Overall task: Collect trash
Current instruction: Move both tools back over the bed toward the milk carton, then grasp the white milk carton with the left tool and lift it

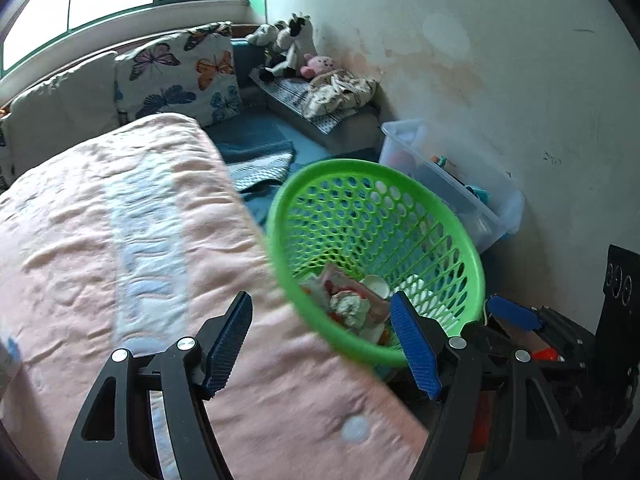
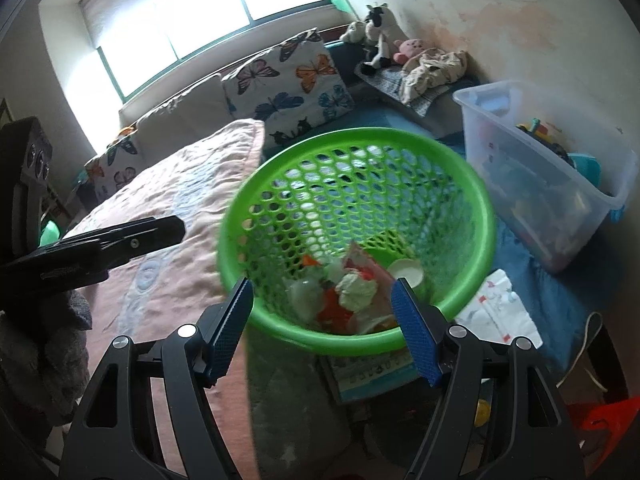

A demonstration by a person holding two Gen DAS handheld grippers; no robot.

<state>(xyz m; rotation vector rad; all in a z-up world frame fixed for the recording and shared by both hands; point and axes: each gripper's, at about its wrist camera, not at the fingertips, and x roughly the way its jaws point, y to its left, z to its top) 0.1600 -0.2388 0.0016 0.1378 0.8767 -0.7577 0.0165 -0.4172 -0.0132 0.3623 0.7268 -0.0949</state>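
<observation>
A green perforated basket [image 1: 460, 240] [image 2: 486, 216] stands beside the pink bed cover. It holds crumpled paper [image 1: 350, 306] [image 2: 356, 290], wrappers and a white cup [image 1: 376, 284] [image 2: 408, 270]. My left gripper [image 1: 322, 342] is open and empty, over the bed edge and the basket's near rim. My right gripper [image 2: 322, 328] is open and empty, just in front of the basket's near rim. The left gripper's body also shows at the left of the right wrist view [image 2: 120, 240].
A pink bed cover [image 1: 120, 240] [image 2: 172, 208] fills the left. Butterfly pillows [image 1: 180, 76] [image 2: 292, 80] and stuffed toys [image 1: 288, 44] [image 2: 380, 36] lie behind. A clear storage bin [image 1: 472, 184] [image 2: 540, 168] stands by the wall. A white printed cloth [image 2: 496, 308] lies on the blue floor mat.
</observation>
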